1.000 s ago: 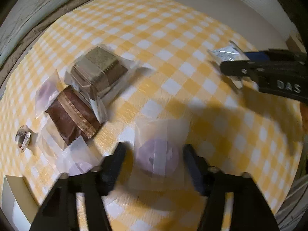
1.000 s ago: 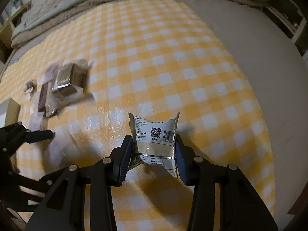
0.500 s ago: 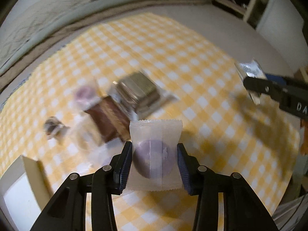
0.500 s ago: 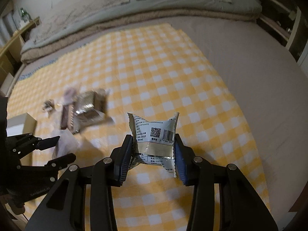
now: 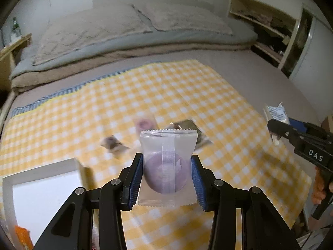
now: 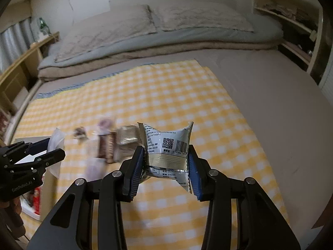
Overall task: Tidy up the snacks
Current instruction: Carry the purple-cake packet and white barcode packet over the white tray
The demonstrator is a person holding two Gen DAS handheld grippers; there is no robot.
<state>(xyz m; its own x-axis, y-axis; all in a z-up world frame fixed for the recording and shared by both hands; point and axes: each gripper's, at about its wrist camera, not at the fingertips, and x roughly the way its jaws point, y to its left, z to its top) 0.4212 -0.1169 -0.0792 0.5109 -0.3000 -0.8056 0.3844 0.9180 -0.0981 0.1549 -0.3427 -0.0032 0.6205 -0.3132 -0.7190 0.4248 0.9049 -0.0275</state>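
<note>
Yellow checked cloth (image 5: pixel 187 95) on bed — pillows (image 5: pixel 133 23) behind — snacks scattered

Checked cloth (image 5: pixel 187 95) lies on the floor in front of the bedding (image 5: pixel 133 31); shelves (image 6: pixel 291 31) stand right of it. Loose snack packets (image 6: pixel 108 143) cluster on the cloth's left part, an open box (image 5: pixel 41 189) at its near-left edge. Left gripper (image 5: pixel 167 179) holds a round pastry packet (image 5: pixel 167 166) above the cloth right of the box; right gripper (image 6: pixel 166 166) holds a barcode packet (image 6: pixel 168 148) right of the cluster.
</note>
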